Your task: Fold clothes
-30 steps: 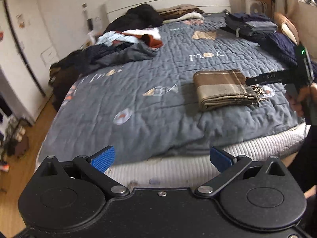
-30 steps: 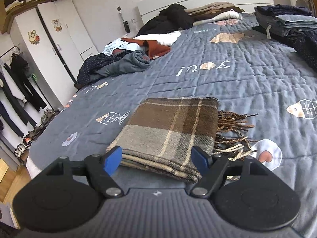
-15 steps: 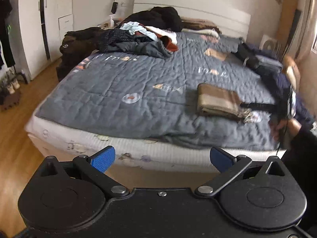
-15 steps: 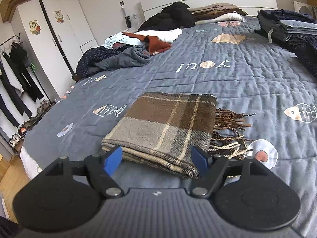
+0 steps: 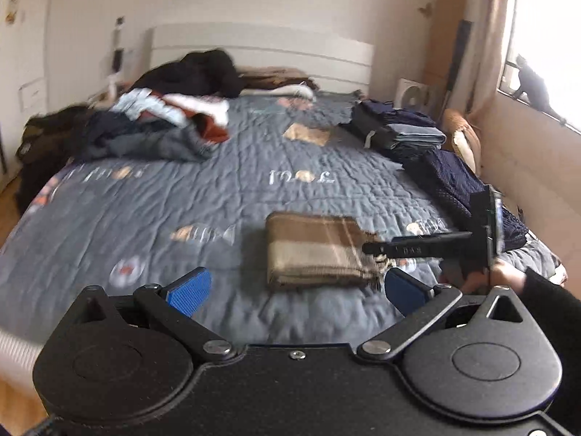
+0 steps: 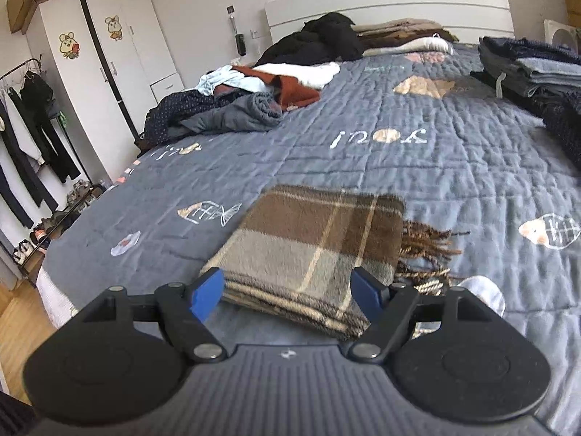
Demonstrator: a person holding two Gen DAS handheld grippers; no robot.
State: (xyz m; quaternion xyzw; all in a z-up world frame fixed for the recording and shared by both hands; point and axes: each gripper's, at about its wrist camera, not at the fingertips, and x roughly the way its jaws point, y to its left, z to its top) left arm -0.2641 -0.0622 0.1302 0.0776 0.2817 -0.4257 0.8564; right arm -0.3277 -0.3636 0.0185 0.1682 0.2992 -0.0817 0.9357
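Folded plaid scarf (image 6: pixel 312 250) lies near my bed edge, loose clothes pile (image 5: pixel 159 127) and folded stack (image 5: pixel 395 130) well beyond. My right gripper (image 6: pixel 287 290) straddles its corner, fingers spread; left gripper (image 5: pixel 290 287) hovers, fingers apart, empty.

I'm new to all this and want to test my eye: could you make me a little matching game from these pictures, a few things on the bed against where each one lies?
Things:
1. plaid scarf
2. folded stack
3. unfolded heap
4. black garment

Places:
A. by the headboard
B. far left part of the bed
C. right side of the bed, near the window
D. near edge, just ahead of the right gripper

Pairs: 1-D, 2-C, 3-B, 4-A
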